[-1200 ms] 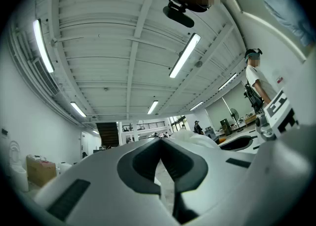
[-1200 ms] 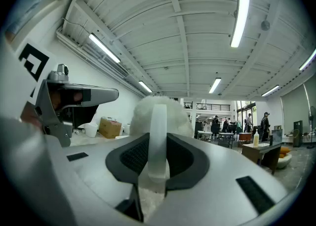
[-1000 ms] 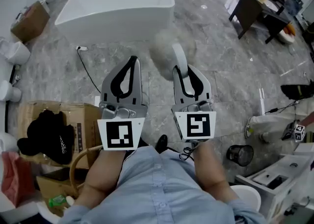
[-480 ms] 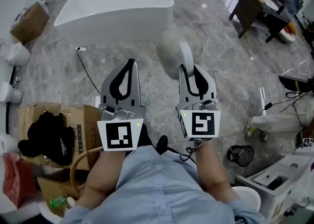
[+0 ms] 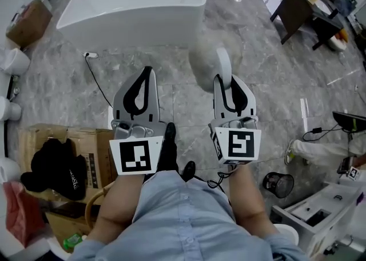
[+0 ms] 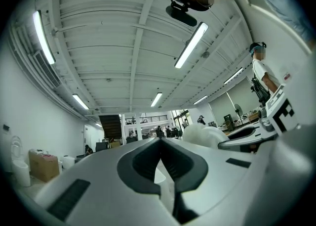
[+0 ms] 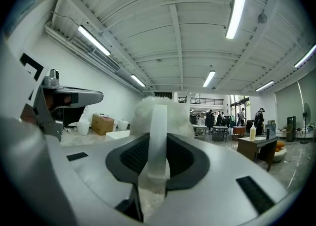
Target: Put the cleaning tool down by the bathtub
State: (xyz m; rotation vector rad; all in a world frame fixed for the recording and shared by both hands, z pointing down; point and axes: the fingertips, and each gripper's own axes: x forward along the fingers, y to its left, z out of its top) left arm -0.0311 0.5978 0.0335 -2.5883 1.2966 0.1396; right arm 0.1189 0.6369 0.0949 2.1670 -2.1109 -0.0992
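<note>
The duster (image 5: 205, 60), clamped by its handle (image 5: 223, 67) in the right gripper (image 5: 225, 83), hangs short of the tub (image 5: 131, 8); left gripper (image 5: 146, 72) closed, empty. Best lowered gently to the floor (image 5: 274, 100) beside the tub before letting go.

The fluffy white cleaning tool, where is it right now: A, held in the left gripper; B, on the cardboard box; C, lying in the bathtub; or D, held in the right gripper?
D: the right gripper is shut on the handle of the cleaning tool, whose fluffy head sticks out short of the bathtub.
</note>
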